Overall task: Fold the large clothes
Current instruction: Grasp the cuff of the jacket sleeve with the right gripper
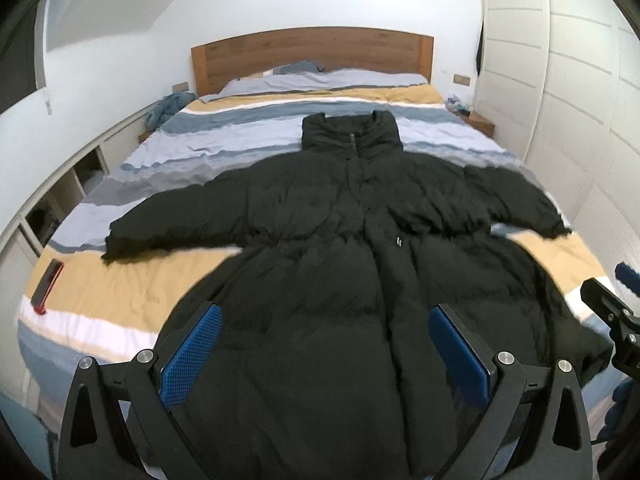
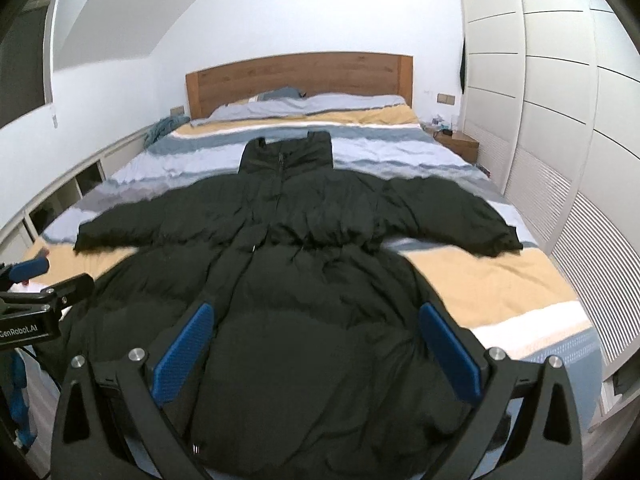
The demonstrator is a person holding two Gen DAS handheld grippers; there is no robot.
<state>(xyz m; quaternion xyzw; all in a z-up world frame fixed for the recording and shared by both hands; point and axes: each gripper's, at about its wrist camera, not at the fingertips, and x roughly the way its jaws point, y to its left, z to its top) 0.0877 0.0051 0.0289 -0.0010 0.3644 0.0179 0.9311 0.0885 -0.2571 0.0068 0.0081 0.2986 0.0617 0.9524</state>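
Left gripper (image 1: 324,344) and right gripper (image 2: 316,340) both spread wide, hovering over puffy black coat (image 1: 360,248) lying flat, front up, sleeves out on striped bed (image 1: 120,304).

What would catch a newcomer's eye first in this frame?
A long black quilted puffer coat lies spread flat, front up, sleeves out to both sides, across the middle of a bed with a blue, white and mustard striped duvet. Both grippers hang open above its hem, blue-padded fingers apart, holding nothing. A small red and black object lies on the bed's left edge.
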